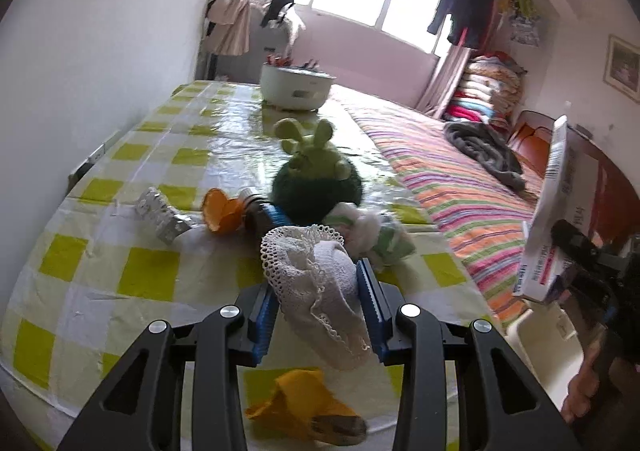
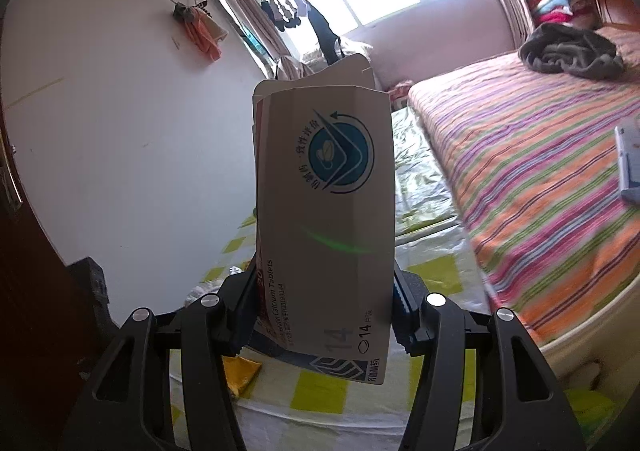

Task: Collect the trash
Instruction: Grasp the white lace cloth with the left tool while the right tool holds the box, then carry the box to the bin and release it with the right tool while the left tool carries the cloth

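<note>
Left gripper (image 1: 320, 299) is clamped on a white foam net sleeve (image 1: 316, 291), held clear above the surface (image 1: 100, 259), centre of the left wrist view. The blue pads (image 1: 370, 299) squeeze the mesh on both sides; its loose lower end dangles below the jaws.

Right gripper (image 2: 324, 311) is gripping a flattened tablet box (image 2: 324, 191), standing upright between the jaws, centre of the right wrist view. The box fills most of that view and hides what lies ahead of it. In the left wrist view the same box shows at far right.

Trash still on the checked surface:
- orange peel (image 1: 308, 407), bottom centre, below the left gripper
- second orange scrap (image 1: 220, 211), mid left
- foil blister pack (image 1: 160, 215), left of that scrap
- crumpled white-and-green wrapper (image 1: 372, 231), beyond the net

A green plush toy (image 1: 316, 179) sits among these; likely not trash. No bin is visible in either view.

Risks, as judged:
- The net is soft and springy; it could slip free if the hand swings quickly, since the hold is only on compressed mesh.
- The box is held near its lower end, so it could pivot or slide out if knocked.
- Both grippers are full, so further pickups must wait for a drop-off.
- The blocked right view makes aiming that drop-off harder.
</note>
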A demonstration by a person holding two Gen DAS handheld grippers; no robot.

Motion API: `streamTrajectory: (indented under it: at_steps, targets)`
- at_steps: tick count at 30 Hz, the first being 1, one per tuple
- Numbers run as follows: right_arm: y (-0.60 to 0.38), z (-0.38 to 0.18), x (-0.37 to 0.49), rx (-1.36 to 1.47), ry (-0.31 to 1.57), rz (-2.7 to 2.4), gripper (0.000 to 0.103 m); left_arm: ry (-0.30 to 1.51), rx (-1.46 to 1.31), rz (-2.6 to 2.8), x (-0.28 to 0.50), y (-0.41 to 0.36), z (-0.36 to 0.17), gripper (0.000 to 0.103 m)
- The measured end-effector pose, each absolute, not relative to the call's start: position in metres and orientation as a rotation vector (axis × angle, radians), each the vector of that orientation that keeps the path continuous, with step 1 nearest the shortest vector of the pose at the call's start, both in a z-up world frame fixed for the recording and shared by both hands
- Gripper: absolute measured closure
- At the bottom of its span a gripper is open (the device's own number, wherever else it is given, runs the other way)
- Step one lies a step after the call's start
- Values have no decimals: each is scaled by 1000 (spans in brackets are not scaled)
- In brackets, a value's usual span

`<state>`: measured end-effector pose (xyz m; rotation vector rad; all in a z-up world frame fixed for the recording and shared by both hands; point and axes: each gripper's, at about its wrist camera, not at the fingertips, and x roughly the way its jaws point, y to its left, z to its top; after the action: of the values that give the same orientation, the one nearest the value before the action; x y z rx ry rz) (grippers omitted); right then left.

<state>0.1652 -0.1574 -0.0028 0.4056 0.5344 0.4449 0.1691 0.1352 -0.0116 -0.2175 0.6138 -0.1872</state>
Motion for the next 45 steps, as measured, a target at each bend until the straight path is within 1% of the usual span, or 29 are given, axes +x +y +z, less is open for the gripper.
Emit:
streamTrajectory:
  at_steps: [33, 45]
  targets:
    - [-274, -9, 65, 362, 429, 180, 50, 573, -54, -487, 130, 6, -4, 66]
    - [-294, -8, 39, 356, 381, 101, 48, 574, -21, -551, 117, -30, 0, 66]
